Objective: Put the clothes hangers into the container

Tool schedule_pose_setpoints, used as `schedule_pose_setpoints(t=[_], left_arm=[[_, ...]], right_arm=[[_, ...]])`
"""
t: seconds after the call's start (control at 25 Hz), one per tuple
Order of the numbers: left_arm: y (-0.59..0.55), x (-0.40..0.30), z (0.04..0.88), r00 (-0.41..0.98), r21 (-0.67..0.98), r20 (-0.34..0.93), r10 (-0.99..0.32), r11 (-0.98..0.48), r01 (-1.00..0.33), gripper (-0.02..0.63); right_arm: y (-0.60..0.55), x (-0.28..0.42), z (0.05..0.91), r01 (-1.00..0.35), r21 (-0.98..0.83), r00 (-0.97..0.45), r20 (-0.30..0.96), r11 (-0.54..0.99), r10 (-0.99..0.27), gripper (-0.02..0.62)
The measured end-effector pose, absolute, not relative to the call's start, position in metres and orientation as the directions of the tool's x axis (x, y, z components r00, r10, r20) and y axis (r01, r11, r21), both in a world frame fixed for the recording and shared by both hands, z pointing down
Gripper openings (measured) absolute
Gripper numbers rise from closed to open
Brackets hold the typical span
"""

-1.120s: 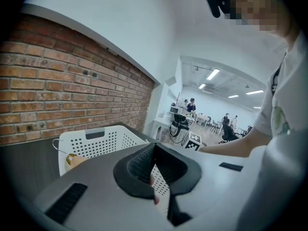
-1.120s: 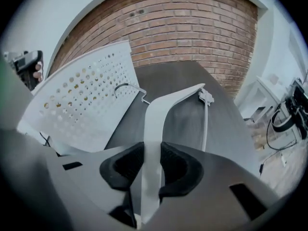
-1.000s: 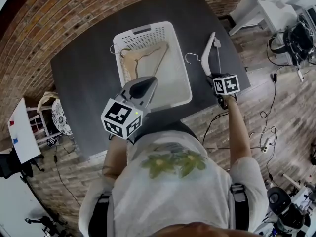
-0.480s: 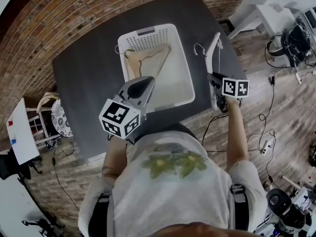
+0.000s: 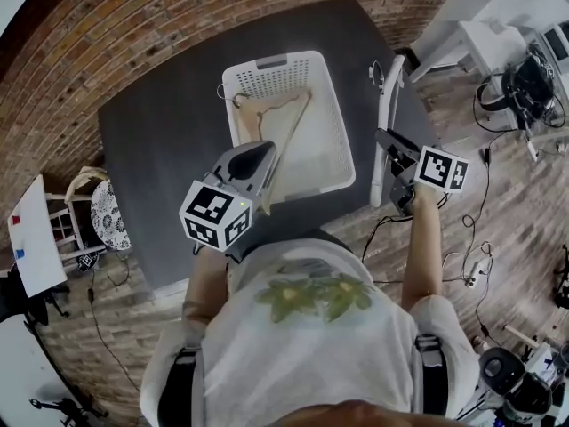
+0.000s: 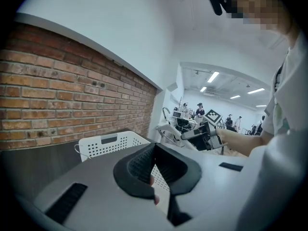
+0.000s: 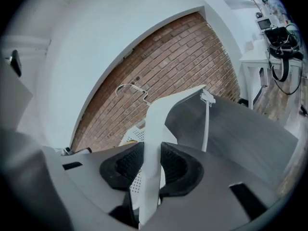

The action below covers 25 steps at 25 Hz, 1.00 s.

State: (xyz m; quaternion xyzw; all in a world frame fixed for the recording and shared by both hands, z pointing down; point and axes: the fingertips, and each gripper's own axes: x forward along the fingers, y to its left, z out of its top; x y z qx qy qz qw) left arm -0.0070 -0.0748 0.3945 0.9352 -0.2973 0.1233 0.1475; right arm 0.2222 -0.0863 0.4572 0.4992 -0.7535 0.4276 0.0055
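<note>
A white slatted basket (image 5: 331, 123) stands on the dark table (image 5: 160, 149) with a wooden hanger (image 5: 267, 109) lying inside it. My right gripper (image 5: 388, 149) is shut on a white plastic hanger (image 5: 388, 96), held up in the air to the right of the basket, its metal hook (image 5: 376, 69) pointing away. In the right gripper view the white hanger (image 7: 159, 121) runs up between the pads (image 7: 175, 165), and the basket (image 7: 136, 131) shows behind it. My left gripper (image 5: 263, 156) hovers over the basket's near rim, jaws together with nothing held. In the left gripper view the basket (image 6: 108, 142) lies ahead.
The table's right edge runs just under the held hanger. A white desk (image 5: 498, 38) and cables (image 5: 524, 69) lie on the floor at the right. A chair (image 5: 102, 207) and a white board (image 5: 40, 238) stand at the left. A brick wall (image 6: 72, 95) backs the table.
The right gripper has lifted the white hanger off the table and carried it up and slightly right. The left gripper has hardly moved.
</note>
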Motion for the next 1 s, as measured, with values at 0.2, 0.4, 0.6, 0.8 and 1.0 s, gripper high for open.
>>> schedule_pose_setpoints(t=[0.2,0.4,0.6,0.8,1.0], left_arm=[[-0.073,-0.015,0.395,0.789,0.206,0.312,-0.529,-0.773,-0.600,0.029],[-0.071,-0.024,0.394,0.785,0.208,0.306,-0.539,-0.766,-0.608,0.029],[-0.067,-0.035,0.395,0.778,0.212,0.307,-0.548,-0.758,-0.617,0.029],[-0.061,-0.043,0.393,0.773,0.212,0.302,-0.558,-0.751,-0.625,0.029],[-0.057,-0.060,0.392,0.758,0.208,0.308,-0.575,-0.737,-0.643,0.029]], right_arm=[[-0.082,0.197,0.425,-0.692,-0.704,-0.543,0.358,0.163,-0.760,0.126],[-0.077,0.161,0.389,-0.565,-0.792,-0.616,0.219,0.231,-0.757,0.126],[-0.071,0.129,0.367,-0.514,-0.815,-0.639,0.157,0.266,-0.753,0.126],[-0.064,0.104,0.357,-0.477,-0.836,-0.651,0.129,0.271,-0.748,0.126],[-0.060,0.075,0.347,-0.454,-0.841,-0.671,0.107,0.294,-0.733,0.126]])
